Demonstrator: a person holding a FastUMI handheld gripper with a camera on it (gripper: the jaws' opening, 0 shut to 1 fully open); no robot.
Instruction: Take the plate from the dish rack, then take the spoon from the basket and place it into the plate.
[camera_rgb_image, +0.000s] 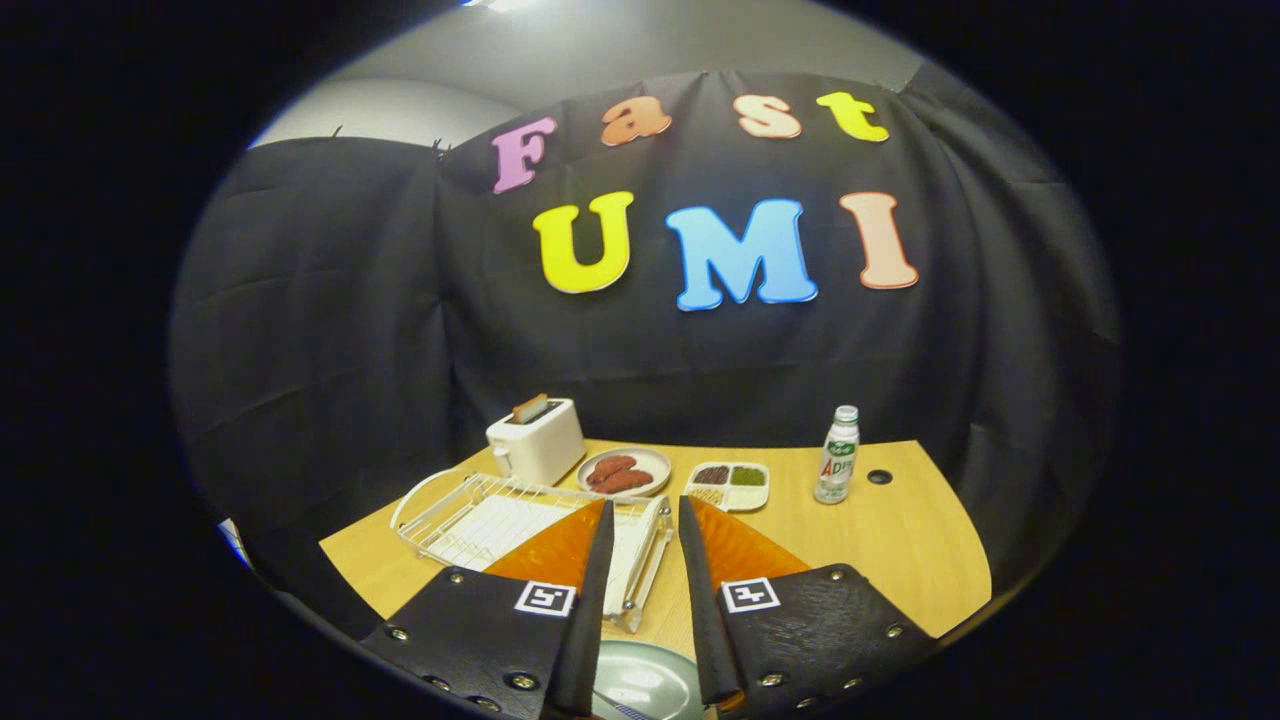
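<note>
1. Plate support: table (900, 540), wide and flat, carries every item.
2. Rack (470, 515): wire frame just ahead of the left finger, with no plate standing in it.
3. Gripper (645, 503): fingers are parted and clamp nothing; the tips hover over the rack's near corner.
4. Plate (645, 680): lies flat on the table, low between the finger bases and apart from the rack. It is judged rigid, glazed, slippery and breakable. Grip it at the rim, one finger above and one below, and avoid the smooth centre.
5. Spoon: judged light, stiff and thin. Grip across the handle. A striped object at the plate's near edge cannot be identified.
</note>
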